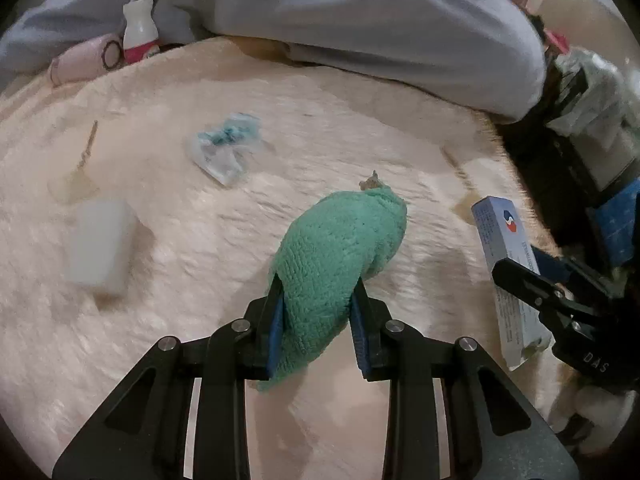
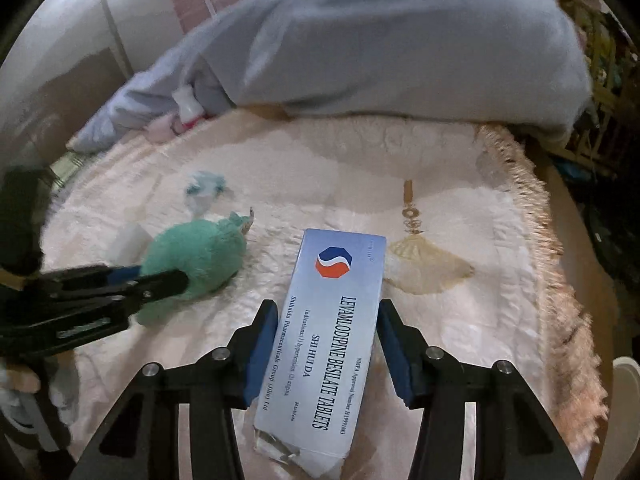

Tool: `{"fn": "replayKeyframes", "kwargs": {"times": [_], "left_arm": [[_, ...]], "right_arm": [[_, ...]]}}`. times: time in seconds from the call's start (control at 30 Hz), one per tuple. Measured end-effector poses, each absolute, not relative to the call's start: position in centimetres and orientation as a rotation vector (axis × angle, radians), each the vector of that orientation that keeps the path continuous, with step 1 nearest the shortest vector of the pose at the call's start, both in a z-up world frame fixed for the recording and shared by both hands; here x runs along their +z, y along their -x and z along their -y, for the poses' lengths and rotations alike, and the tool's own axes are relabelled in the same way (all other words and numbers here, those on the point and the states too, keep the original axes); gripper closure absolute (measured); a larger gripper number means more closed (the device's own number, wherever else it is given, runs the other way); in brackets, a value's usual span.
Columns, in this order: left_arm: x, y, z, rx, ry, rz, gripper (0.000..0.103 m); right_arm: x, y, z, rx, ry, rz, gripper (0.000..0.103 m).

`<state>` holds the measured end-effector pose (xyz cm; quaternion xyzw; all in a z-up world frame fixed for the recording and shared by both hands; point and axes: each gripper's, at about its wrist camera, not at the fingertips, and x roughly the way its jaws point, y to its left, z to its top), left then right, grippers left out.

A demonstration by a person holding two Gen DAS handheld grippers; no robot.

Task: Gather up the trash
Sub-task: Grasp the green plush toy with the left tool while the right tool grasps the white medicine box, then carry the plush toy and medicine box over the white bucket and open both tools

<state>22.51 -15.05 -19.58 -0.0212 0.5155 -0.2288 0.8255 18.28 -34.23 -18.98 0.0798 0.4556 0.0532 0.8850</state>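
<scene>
My left gripper is shut on a green terry cloth and holds it over the cream blanket; it also shows in the right wrist view. My right gripper is shut on a grey-blue tablet box with a red and blue logo, seen at right in the left wrist view. A crumpled clear and teal wrapper lies farther back on the blanket. A small brown scrap lies just beyond the cloth. A translucent white cup lies on its side at left.
A grey-blue duvet is heaped along the back. A white and pink bottle and a pink item sit at the back left. The fringed blanket edge runs on the right, with cluttered boxes beyond.
</scene>
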Motion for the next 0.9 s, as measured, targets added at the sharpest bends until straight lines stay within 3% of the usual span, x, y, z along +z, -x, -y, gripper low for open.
{"fn": "replayKeyframes", "kwargs": {"times": [0.47, 0.9], "left_arm": [[-14.9, -15.8, 17.5, -0.545, 0.045, -1.008, 0.077], [-13.9, -11.3, 23.6, -0.603, -0.033, -0.963, 0.077]], "right_arm": [[-16.0, -10.1, 36.6, 0.098, -0.229, -0.890, 0.054], [-15.3, -4.8, 40.7, 0.001, -0.240, -0.865, 0.054]]}}
